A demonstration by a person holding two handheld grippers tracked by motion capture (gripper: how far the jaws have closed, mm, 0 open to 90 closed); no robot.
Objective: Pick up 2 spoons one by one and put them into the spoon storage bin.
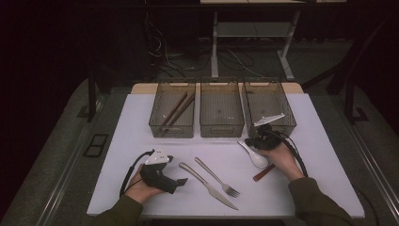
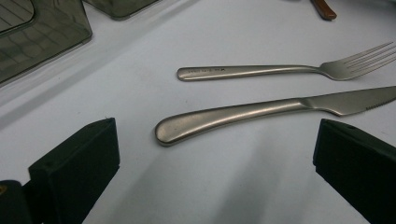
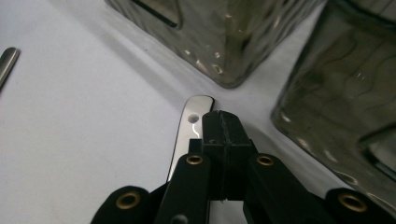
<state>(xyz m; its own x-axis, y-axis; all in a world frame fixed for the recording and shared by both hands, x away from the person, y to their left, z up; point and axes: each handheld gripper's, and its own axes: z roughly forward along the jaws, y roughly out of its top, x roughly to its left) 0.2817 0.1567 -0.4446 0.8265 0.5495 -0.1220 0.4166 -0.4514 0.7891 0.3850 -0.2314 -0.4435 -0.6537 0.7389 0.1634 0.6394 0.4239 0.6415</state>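
Right gripper point(image 3: 223, 128): fingers clenched together over the handle end of a white glossy ceramic soup spoon point(image 1: 254, 155); whether the pads pinch it cannot be told. The spoon lies on the white counter point(image 1: 141, 127), just ahead of the fingers two smoked clear plastic bins point(image 3: 224, 32).

Left gripper point(image 2: 215, 163): fingers released and wide apart, a brushed steel table knife point(image 2: 261, 114) between and just beyond them, a steel fork point(image 2: 280, 71) past it.
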